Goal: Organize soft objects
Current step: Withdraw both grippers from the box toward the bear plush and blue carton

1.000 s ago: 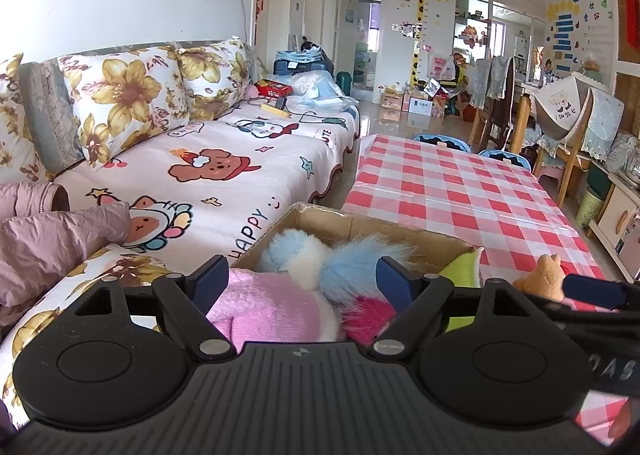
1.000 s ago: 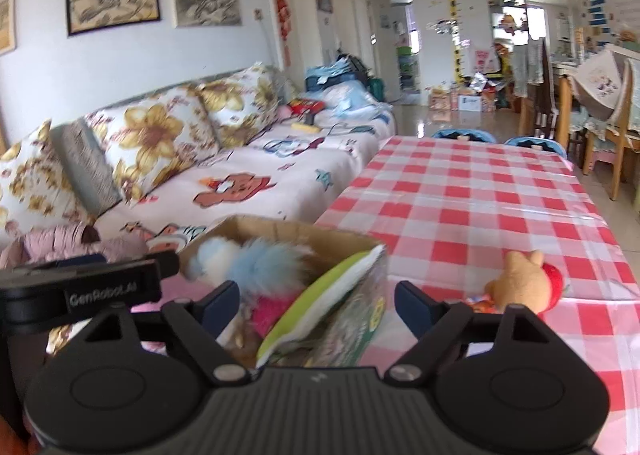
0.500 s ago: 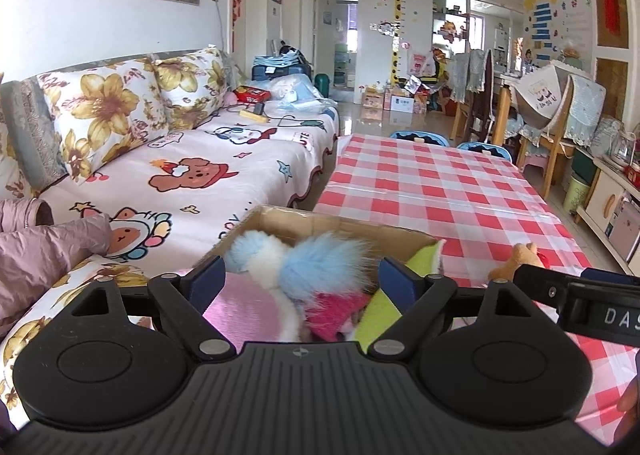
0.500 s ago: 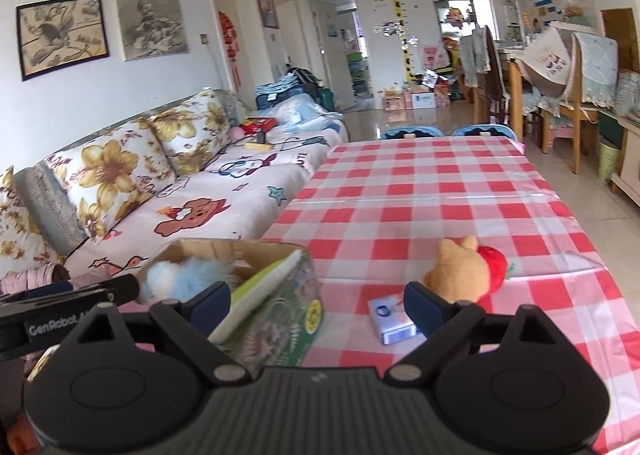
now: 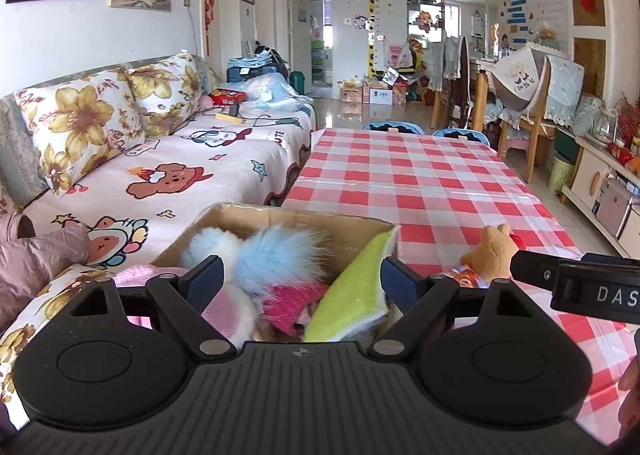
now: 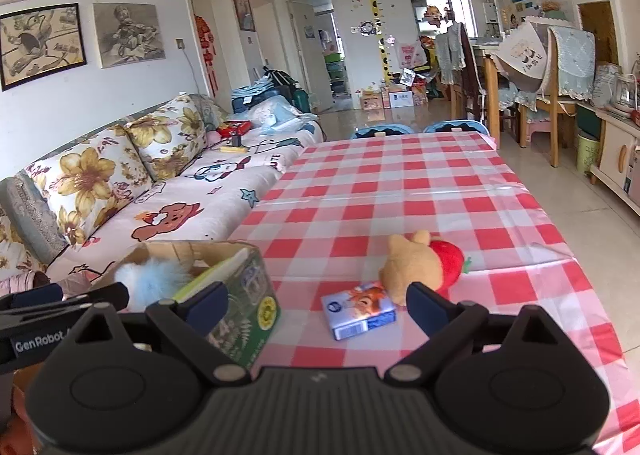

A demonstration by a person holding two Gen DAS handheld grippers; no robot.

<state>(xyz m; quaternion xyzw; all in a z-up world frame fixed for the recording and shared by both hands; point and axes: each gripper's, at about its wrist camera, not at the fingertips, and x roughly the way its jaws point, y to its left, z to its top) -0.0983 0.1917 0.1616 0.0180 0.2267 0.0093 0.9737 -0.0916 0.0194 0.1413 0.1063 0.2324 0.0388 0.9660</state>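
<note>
right gripper [image 6: 316, 305] stands with its jaws spread wide, having just been opening, nothing pressed by the pads; a small blue-and-orange packet [image 6: 359, 310] lies on the checked tablecloth [image 6: 400, 195] between and just ahead of its fingers, and a tan plush toy [image 6: 416, 269] with a red part rests just beyond the packet, ahead and slightly right. left gripper [image 5: 300, 279] is also spread apart and empty, poised over the cardboard box [image 5: 288, 217] in front of it, where a pale blue fluffy toy [image 5: 280, 255], a pink knit piece [image 5: 290, 303] and a green cloth [image 5: 352, 291] sit packed together.
</note>
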